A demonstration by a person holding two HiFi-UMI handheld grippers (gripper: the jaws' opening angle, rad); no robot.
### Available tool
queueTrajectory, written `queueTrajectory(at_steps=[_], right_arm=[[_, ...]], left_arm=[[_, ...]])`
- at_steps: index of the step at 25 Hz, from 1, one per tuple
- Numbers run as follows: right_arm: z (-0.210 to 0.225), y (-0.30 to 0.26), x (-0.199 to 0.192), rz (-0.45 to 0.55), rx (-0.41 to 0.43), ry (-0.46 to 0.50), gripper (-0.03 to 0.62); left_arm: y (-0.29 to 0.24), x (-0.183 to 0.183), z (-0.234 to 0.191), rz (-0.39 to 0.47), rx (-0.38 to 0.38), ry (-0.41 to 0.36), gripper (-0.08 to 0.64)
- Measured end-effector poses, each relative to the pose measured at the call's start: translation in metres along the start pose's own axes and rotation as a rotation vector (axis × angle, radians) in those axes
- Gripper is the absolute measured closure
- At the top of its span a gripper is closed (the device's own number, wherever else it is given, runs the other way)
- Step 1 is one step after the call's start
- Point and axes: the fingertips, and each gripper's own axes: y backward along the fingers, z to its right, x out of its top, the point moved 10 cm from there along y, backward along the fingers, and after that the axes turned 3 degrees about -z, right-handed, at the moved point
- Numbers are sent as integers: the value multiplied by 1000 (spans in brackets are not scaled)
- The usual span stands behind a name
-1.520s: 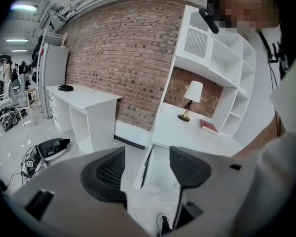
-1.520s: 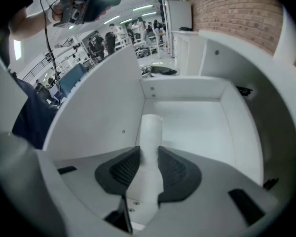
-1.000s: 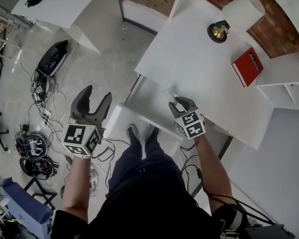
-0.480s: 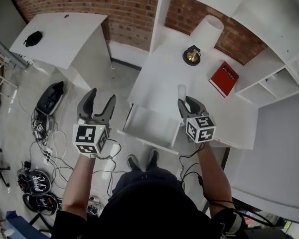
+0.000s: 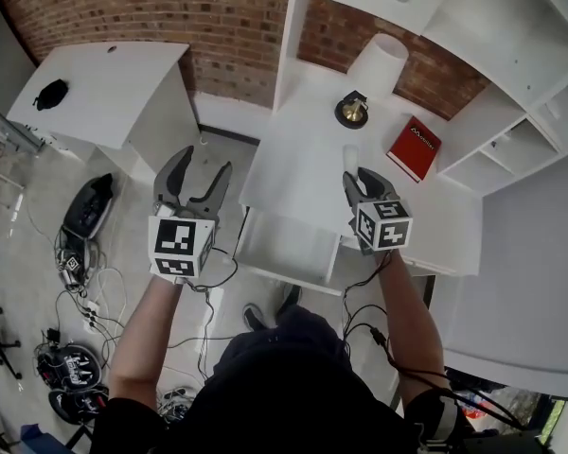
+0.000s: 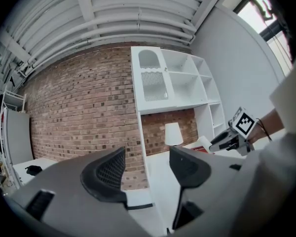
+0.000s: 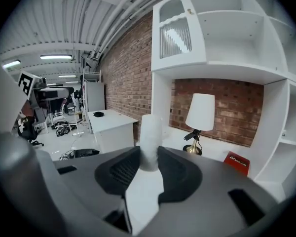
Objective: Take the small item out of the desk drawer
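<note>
Removal nearly complete, as judged from all three views.

Head view: right tool point(image 5: 360, 180) clamped on small item point(image 5: 349, 157), held upright over bench point(image 5: 293, 159), in front of lamp point(image 5: 379, 60) on the person's side. Drawer point(image 5: 286, 249) pulled open, well apart from lamp and lower than right tool, so small item judged already out and raised clear. Left tool point(image 5: 204, 164) with jaws spread and nothing between them, far left of lamp, beyond the bench edge. Red book point(image 5: 413, 148) lying near lamp, to its right.

Next move, probably: lower small item to a bare part of bench short of lamp, keep it upright, and only then loosen the pads. After that, perhaps push drawer shut with left tool.

Left gripper view: jaws wide apart, only brick wall point(image 6: 84, 112) and white bench behind the gap, lamp seen just beyond the right jaw.

Right gripper view: both pads pressed on the lower part of small item, upper part standing above the jaws, left of lamp. Plain white, round, slim, smooth and matt, no label to read. Likely light and a little slippery, therefore steady pressure needed. White strip lower between the jaws: impossible to tell whether part of it.
</note>
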Motion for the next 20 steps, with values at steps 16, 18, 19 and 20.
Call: queueTrajectory(at_steps=[16, 18, 19, 20], right_arm=[[82, -187, -46, -290, 50, 50, 472], [91, -214, -54, -325, 67, 62, 472], [94, -227, -59, -342, 73, 67, 472], [98, -239, -64, -358, 78, 73, 472]], left_arm=[[-106, -41, -8, -147, 15, 54, 281], [-117, -50, -10, -174, 24, 62, 281], [-121, -55, -11, -188, 29, 67, 281], [-125, -62, -12, -203, 36, 74, 281]])
